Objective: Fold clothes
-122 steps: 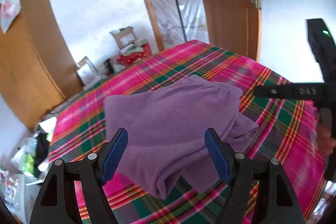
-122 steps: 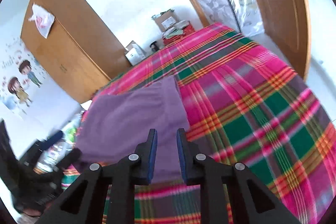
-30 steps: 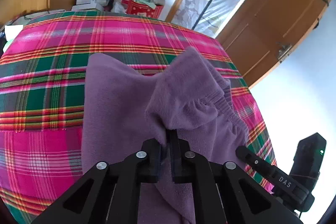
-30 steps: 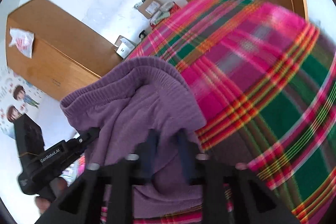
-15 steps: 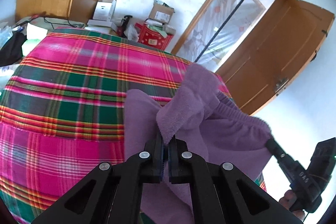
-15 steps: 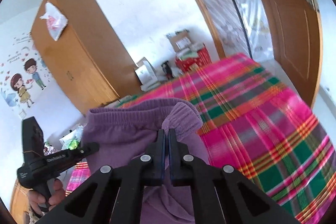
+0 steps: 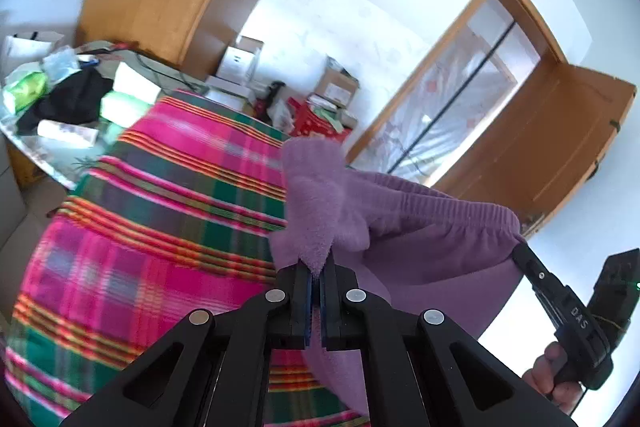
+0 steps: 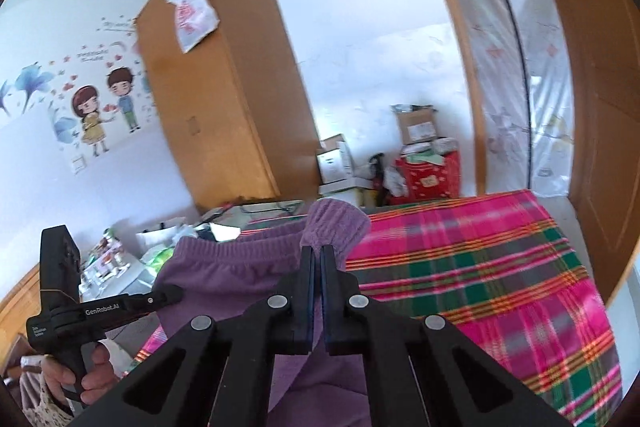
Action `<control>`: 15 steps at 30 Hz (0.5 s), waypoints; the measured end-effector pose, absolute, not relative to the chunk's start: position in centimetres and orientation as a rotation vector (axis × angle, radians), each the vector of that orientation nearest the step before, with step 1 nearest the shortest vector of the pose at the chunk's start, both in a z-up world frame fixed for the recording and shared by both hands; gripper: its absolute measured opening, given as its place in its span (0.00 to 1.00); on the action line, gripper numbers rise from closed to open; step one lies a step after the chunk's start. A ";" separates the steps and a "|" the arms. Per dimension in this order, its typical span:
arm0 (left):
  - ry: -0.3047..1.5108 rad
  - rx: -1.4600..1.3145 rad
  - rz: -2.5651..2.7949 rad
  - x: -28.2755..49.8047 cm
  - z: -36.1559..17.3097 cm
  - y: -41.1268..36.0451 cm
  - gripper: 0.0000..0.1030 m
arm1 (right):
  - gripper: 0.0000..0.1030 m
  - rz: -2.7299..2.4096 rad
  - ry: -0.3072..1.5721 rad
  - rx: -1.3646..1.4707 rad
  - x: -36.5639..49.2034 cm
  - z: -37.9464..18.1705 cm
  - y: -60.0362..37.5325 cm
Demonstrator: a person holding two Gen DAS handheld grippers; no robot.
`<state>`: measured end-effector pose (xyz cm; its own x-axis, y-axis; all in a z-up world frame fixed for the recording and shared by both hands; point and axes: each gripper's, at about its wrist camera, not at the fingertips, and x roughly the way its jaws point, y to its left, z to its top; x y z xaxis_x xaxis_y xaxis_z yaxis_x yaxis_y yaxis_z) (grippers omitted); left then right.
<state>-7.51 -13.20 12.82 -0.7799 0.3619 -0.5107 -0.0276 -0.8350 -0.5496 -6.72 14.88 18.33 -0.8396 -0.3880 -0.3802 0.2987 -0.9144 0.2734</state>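
A purple fleece garment (image 7: pixel 420 247) with a ribbed elastic waistband hangs in the air above the bed, stretched between both grippers. My left gripper (image 7: pixel 318 269) is shut on one corner of the waistband, a tuft of fabric sticking up past its pads. The right gripper (image 7: pixel 520 247) pinches the other end of the band at the right of the left wrist view, a hand below it. In the right wrist view my right gripper (image 8: pixel 317 251) is shut on the purple garment (image 8: pixel 240 267), and the left gripper (image 8: pixel 176 293) holds the far end at lower left.
A bed with a pink, green and orange plaid cover (image 7: pixel 152 227) lies under the garment. A wooden wardrobe (image 8: pixel 224 95) stands behind, with cardboard boxes (image 8: pixel 416 127) and a red box (image 8: pixel 428 179) by the wall. A cluttered side table (image 7: pixel 60 103) is at left, a wooden door (image 7: pixel 560 147) at right.
Both grippers have lifted the garment off the bed and moved apart, pulling the waistband taut between them. The right jaws, slightly apart a second ago, have shut on the fabric.
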 end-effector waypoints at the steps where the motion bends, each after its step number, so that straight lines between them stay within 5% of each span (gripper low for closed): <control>1: -0.804 -0.923 2.673 -7.0 12.7 -13.9 0.02 | 0.03 -2.679 -0.280 0.613 -6.8 18.4 14.2; 15: -1.096 -1.094 2.703 -0.5 4.7 -21.2 0.02 | 0.03 -2.488 -0.174 0.605 -8.7 18.8 3.1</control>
<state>-0.55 -21.18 4.70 -0.7530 0.2703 -0.5999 0.2241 -0.7519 -0.6201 -8.68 3.10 18.78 -0.7370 -0.5565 -0.3836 0.4977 -0.8308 0.2491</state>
